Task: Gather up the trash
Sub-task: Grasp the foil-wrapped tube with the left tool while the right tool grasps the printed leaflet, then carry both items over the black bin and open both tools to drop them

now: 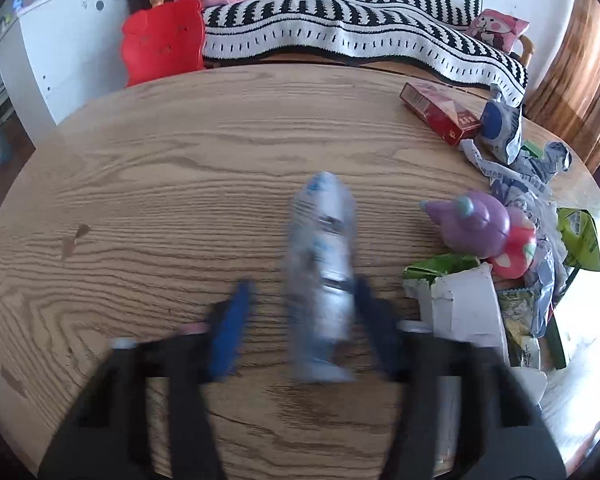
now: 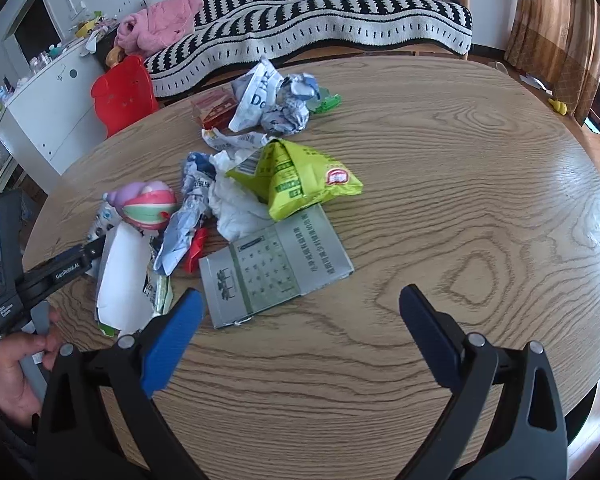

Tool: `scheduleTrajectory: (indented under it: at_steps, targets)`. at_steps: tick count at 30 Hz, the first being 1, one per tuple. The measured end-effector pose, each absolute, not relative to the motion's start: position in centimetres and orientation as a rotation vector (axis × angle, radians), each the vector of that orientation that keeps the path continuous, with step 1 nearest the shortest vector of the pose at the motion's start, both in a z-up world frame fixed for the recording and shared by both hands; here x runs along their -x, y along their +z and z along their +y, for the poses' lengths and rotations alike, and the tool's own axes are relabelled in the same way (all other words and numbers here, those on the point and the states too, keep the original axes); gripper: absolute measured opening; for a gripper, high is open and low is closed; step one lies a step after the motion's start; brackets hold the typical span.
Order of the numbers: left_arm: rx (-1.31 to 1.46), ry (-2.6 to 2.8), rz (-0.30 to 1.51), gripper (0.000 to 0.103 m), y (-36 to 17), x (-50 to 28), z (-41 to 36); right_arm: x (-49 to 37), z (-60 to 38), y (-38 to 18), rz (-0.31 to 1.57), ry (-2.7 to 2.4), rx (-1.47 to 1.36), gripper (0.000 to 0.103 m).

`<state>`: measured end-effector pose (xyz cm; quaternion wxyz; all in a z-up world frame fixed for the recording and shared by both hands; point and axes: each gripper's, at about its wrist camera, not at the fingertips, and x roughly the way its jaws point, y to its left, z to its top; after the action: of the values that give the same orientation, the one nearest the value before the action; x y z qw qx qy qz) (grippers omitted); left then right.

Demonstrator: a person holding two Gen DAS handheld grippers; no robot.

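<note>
The crushed plastic bottle (image 1: 320, 280) lies on the wooden tabletop (image 1: 160, 168) between the blue pads of the left gripper (image 1: 300, 320), its cap end pointing toward the far edge. It is blurred, so the label cannot be read. The right-hand pad looks to be against its side, while bare wood shows between the bottle and the other pad, so the claw is narrowed around the bottle but not yet pinching it.

Judging by its clear, dented walls, the bottle is probably empty: light, springy, and slick. It should flatten under pressure and may squirt out of the pads if caught near the tapered neck. The middle of the body, where the pads now stand, seems the safest hold.

Toward the right edge of the tabletop, near the bottle, lie a purple toy (image 1: 476, 220), a white torn carton (image 1: 464, 304), and a red cigarette pack (image 1: 440, 112) further back.

The right gripper (image 2: 300, 336) is spread wide and empty above the near edge of the tabletop. Just beyond it lie a flattened grey box (image 2: 276, 264), a green snack bag (image 2: 300, 176), and crumpled white paper (image 2: 236, 204). These are soft, light pieces; the flat box offers little to grasp except at an edge.
</note>
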<state>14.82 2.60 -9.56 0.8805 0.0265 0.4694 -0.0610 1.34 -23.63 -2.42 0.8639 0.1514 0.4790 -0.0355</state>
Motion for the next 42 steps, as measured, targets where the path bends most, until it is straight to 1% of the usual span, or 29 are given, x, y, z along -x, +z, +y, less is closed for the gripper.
scheduleTrajectory:
  at_steps: [3, 7, 9, 15, 19, 26, 27, 29, 30, 31, 36, 42]
  targets:
    - [-0.03, -0.111, 0.987, 0.027, -9.0, -14.7, 3.0, -2.1, -23.5, -3.1, 1.033, -0.073, -0.369, 0.096]
    - [-0.036, -0.076, 0.936, 0.027, -6.9, -13.7, 2.8, -3.9, -24.2, -4.5, 1.086, -0.129, -0.507, 0.096]
    - [-0.023, -0.094, 0.912, 0.027, -5.7, -12.9, 2.4, -4.7, -24.3, -4.6, 1.07, -0.17, -0.525, 0.096]
    - [-0.032, -0.159, 0.876, 0.027, -4.0, -11.2, 0.4, -7.2, -22.4, -5.1, 1.065, -0.296, -0.386, 0.096]
    - [-0.039, -0.182, 0.873, 0.028, -3.8, -10.7, -0.2, -7.7, -20.1, -5.9, 1.059, -0.312, -0.209, 0.097]
    - [-0.037, -0.212, 0.884, 0.028, -3.6, -10.1, -0.7, -4.3, -23.0, -6.0, 1.108, -0.23, -0.176, 0.097]
    - [-0.036, -0.221, 0.882, 0.028, -3.5, -9.9, -1.0, -3.7, -23.6, -6.0, 1.113, -0.229, -0.176, 0.095]
    - [-0.047, -0.237, 0.881, 0.028, -3.4, -9.5, -1.7, -2.8, -23.8, -5.7, 1.114, -0.22, -0.168, 0.086]
    - [-0.052, -0.248, 0.88, 0.028, -3.3, -9.2, -2.1, -2.4, -24.2, -5.6, 1.114, -0.221, -0.172, 0.078]
    - [-0.06, -0.265, 0.877, 0.028, -3.2, -8.8, -2.8, -1.8, -24.5, -5.2, 1.108, -0.224, -0.171, 0.062]
    - [-0.108, -0.341, 0.873, 0.028, -2.9, -7.1, -6.2, -0.2, -25.2, -4.6, 1.092, -0.184, -0.181, 0.059]
    - [-0.147, -0.452, 0.874, 0.028, -2.7, -4.5, -11.6, 3.1, -28.9, -1.6, 1.014, -0.191, -0.224, 0.059]
